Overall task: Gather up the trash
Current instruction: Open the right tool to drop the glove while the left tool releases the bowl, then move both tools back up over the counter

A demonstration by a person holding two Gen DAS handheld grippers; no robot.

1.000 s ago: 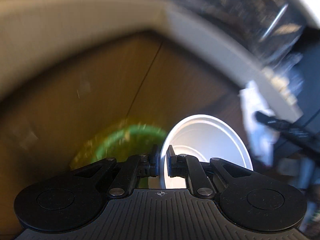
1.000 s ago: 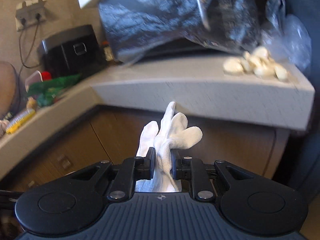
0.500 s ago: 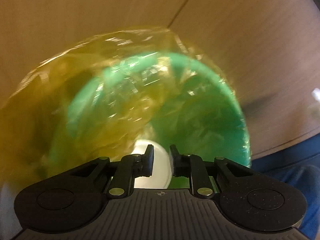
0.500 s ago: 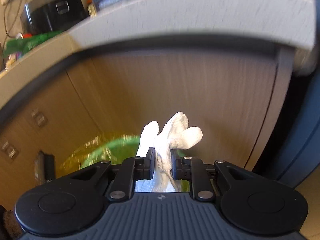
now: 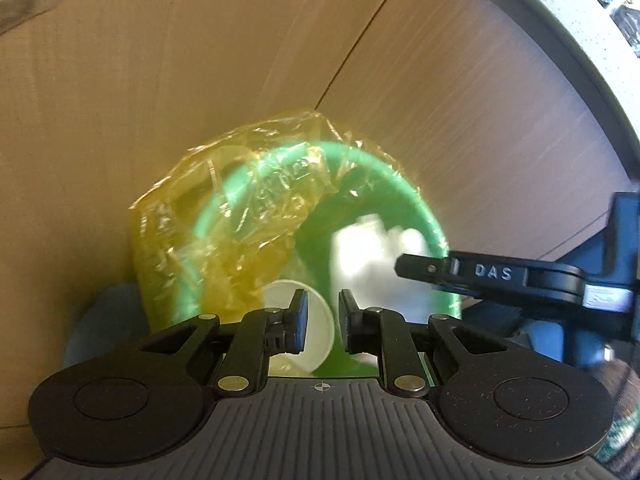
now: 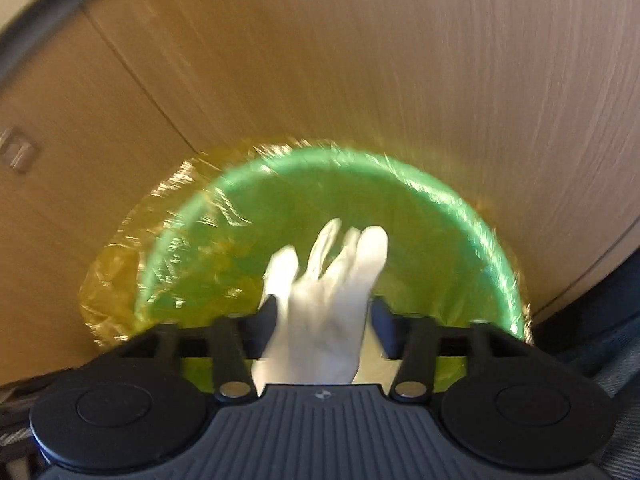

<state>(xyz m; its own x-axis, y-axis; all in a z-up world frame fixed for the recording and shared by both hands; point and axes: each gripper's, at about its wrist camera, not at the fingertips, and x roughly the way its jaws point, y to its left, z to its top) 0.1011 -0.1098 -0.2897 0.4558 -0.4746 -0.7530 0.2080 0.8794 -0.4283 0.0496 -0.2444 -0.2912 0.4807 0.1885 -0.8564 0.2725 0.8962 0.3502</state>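
Note:
A green trash bin (image 5: 436, 236) lined with a yellow plastic bag (image 5: 224, 216) stands against wooden cabinets; it also shows in the right wrist view (image 6: 472, 204). My left gripper (image 5: 323, 316) is open above the bin, and a white paper cup (image 5: 316, 336) lies free inside the bin below it. My right gripper (image 6: 323, 320) has its jaws spread wide over the bin, with a white glove (image 6: 324, 300) loose between them. The glove (image 5: 372, 256) and one right finger (image 5: 460, 274) also show in the left wrist view.
Wooden cabinet doors (image 5: 460, 92) stand right behind the bin, with a pale countertop edge (image 5: 576, 44) above. A blue object (image 5: 104, 320) lies on the floor left of the bin. Dark cloth (image 6: 600, 320) is at the right.
My left gripper opened and the cup dropped into the bin. My right gripper came down over the bin and opened wide, loosening the glove it held shut.

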